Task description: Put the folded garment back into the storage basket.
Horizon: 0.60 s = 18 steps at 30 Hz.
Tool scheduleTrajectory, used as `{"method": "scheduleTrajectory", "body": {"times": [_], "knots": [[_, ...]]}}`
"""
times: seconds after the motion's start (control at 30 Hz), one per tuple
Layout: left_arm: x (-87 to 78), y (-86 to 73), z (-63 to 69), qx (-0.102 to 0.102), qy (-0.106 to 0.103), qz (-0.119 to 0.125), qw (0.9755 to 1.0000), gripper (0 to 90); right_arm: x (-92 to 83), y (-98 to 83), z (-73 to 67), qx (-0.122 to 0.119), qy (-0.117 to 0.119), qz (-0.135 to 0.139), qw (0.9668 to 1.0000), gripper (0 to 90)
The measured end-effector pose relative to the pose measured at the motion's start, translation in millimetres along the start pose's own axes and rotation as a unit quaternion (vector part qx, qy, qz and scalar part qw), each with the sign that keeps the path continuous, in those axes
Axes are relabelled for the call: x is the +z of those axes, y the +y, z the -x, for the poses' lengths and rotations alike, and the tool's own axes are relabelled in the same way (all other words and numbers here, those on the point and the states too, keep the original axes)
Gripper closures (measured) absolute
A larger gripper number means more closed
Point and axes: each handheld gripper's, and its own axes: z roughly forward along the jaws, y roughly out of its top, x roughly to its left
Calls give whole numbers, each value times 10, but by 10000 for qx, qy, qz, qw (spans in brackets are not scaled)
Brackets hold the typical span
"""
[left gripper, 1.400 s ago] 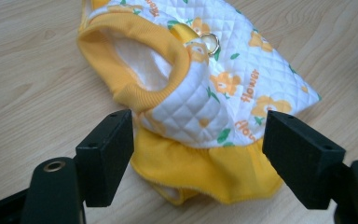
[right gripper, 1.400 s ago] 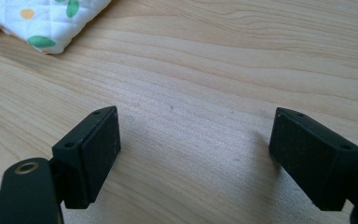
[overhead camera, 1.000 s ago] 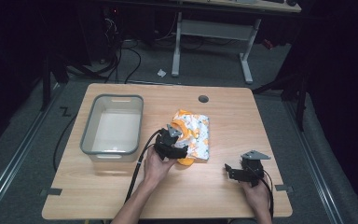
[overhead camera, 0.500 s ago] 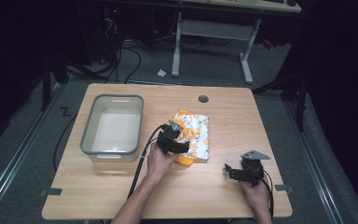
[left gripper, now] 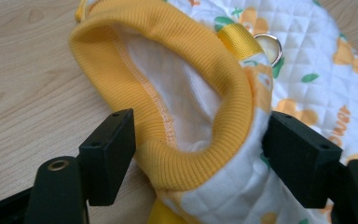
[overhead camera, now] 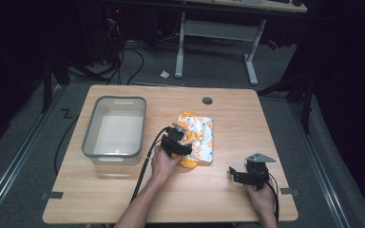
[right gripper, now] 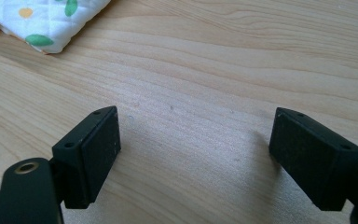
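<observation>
While jaws gape, garment [left gripper: 205, 154] between left tool [left gripper: 198, 158].

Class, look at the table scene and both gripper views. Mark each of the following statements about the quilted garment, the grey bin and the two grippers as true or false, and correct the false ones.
1. The left gripper has its jaws open around the yellow ribbed cuff of the quilted garment. True.
2. The right gripper is clamped on a corner of the garment. False: its jaws stand open over bare wooden table, apart from the garment.
3. The grey bin holds the garment. False: the garment lies on the table to the right of the bin.
4. A metal ring sits on a yellow strap on the garment. True.
</observation>
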Motion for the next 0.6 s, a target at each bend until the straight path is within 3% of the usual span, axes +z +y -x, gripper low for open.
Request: {"method": "scheduleTrajectory", "body": {"times": [0.17,0.33,0.6], "knots": [[56,-16,-11,-93,-27,-118,9999,263,0,0,0,1,0,1,10000,164],[57,-20,-1,-5,-5,-92,10000,282,0,0,0,0,-1,1,10000,164],[30,-18,51,97,-148,-88,9998,516,0,0,0,-1,0,1,10000,164]]}}
